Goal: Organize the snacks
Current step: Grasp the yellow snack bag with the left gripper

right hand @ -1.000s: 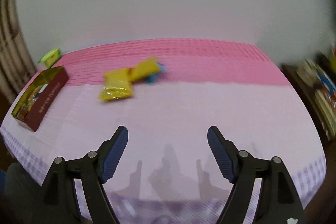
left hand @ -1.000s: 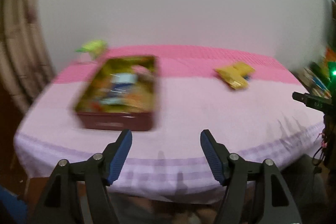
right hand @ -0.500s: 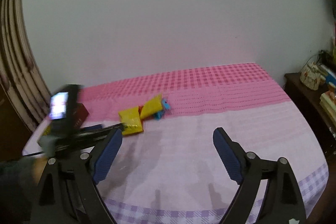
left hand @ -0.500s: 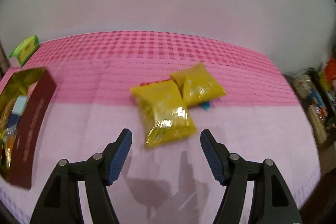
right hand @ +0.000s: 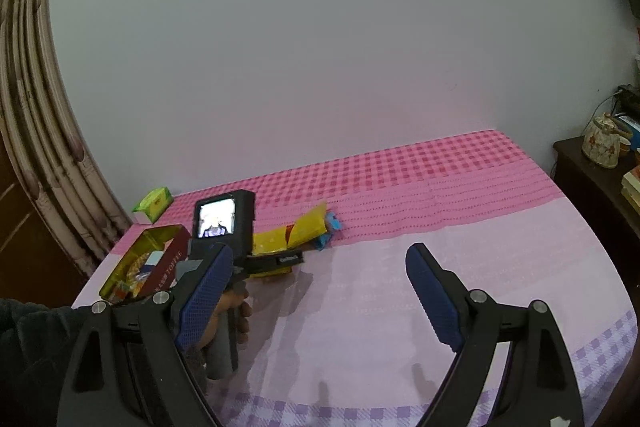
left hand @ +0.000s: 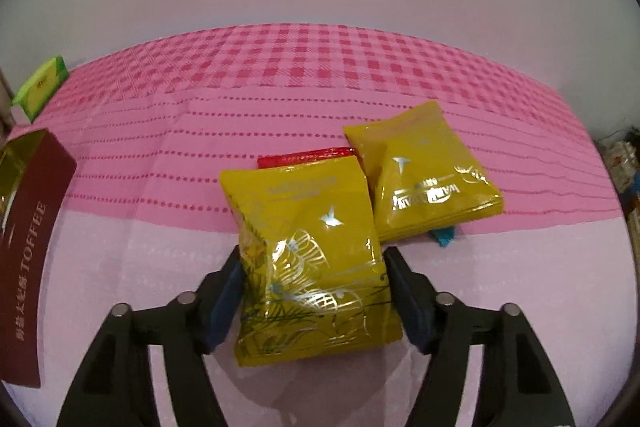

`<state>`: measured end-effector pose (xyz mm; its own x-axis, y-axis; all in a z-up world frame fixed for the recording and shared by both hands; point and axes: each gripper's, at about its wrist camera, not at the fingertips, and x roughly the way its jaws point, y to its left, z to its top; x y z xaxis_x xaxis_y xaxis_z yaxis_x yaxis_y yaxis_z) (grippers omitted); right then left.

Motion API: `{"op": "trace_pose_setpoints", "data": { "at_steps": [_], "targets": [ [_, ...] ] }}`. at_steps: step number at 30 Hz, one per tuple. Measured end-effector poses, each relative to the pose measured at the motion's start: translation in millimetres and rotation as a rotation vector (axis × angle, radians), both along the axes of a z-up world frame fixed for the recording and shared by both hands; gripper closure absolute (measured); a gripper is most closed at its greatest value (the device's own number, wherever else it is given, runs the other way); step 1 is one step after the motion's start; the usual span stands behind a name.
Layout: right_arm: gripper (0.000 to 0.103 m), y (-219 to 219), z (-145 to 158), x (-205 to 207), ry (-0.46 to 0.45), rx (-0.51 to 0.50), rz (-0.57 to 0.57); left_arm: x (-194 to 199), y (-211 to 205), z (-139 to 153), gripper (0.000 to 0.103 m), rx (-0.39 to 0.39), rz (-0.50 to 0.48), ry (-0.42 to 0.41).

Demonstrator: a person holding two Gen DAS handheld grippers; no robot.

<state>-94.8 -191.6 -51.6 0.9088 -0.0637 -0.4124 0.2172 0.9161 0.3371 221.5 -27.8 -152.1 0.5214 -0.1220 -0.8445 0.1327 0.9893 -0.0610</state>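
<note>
In the left wrist view my left gripper [left hand: 314,285] has its blue pads on both sides of a yellow snack packet [left hand: 310,251] lying on the pink cloth; the jaws look closed against its edges. A second yellow packet [left hand: 424,183] lies behind it on the right, over a red wrapper [left hand: 304,159] and a blue wrapper [left hand: 442,237]. The dark red toffee tin [left hand: 32,247] stands open at the left. In the right wrist view my right gripper [right hand: 320,291] is open and empty above the cloth, with the left gripper's body [right hand: 224,223] and the packets [right hand: 308,227] ahead at the left.
A green box [left hand: 40,91] sits at the far left corner by the wall. The tin [right hand: 144,267] holds several snacks. A dark side table [right hand: 596,187] with a jar and books stands at the right. The bed's front edge [right hand: 360,411] is close below.
My left gripper has moved forward and down onto the near yellow packet, and its jaws have narrowed around it. The right gripper has drawn back and stayed open.
</note>
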Motion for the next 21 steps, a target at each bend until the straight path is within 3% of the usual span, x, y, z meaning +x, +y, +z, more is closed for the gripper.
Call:
{"op": "trace_pose_setpoints", "data": {
  "at_steps": [4, 11, 21],
  "targets": [
    [0.016, -3, 0, 0, -0.001, 0.014, -0.006, -21, 10, 11, 0.042, 0.008, -0.053, -0.049],
    [0.016, 12, -4, 5, 0.020, -0.018, 0.021, -54, 44, 47, 0.043, 0.042, -0.057, -0.141],
    [0.016, 29, -5, 8, 0.037, -0.054, 0.070, -54, 119, 87, 0.043, 0.147, 0.097, -0.217]
  ]
}}
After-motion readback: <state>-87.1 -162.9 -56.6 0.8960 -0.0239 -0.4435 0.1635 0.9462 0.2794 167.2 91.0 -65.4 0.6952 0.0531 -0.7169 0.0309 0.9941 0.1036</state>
